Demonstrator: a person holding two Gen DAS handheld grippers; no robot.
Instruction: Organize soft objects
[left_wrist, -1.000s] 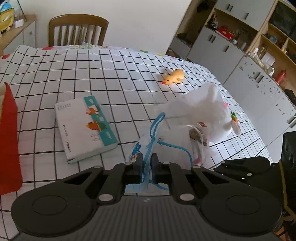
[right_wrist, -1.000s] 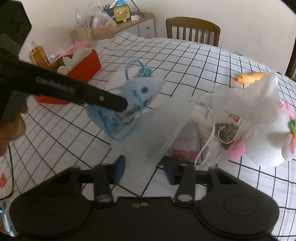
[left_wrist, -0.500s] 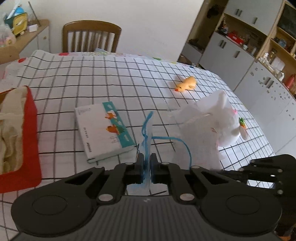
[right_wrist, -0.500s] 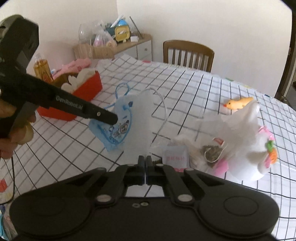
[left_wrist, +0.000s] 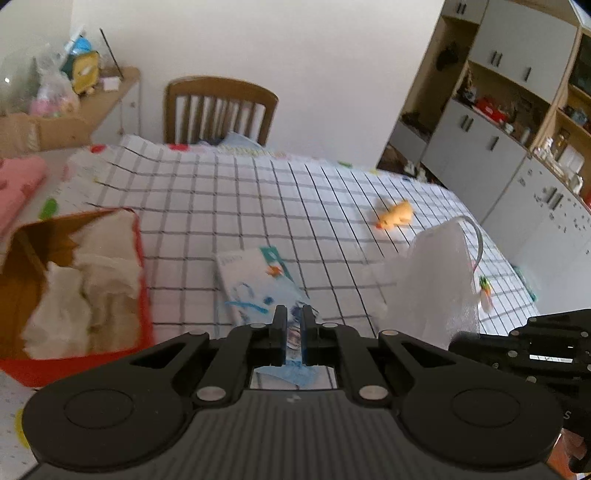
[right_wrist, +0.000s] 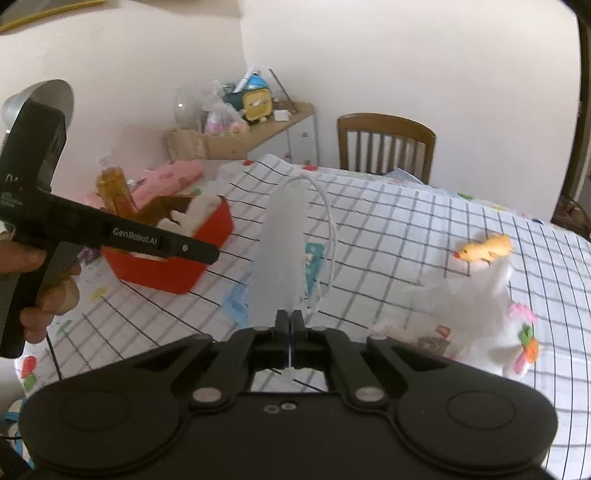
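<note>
Both grippers were clamped on face masks above the checked tablecloth (left_wrist: 229, 199): the left gripper (left_wrist: 293, 334) pinched a blue printed mask (left_wrist: 295, 363), the right gripper (right_wrist: 290, 334) a white mask (right_wrist: 282, 254) standing upright. Nearby sat a red box (left_wrist: 142, 291) holding pale cloths

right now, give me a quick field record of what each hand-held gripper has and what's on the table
left hand-held gripper: shut on blue printed face mask
right hand-held gripper: shut on white face mask, held up above the table
red box: on the table, left side, holds cream cloths
booklet: flat on checked tablecloth
yellow duck toy: far right of the cloth
white plush toy: on the table, right of the white face mask
wooden chair: at far edge
</note>
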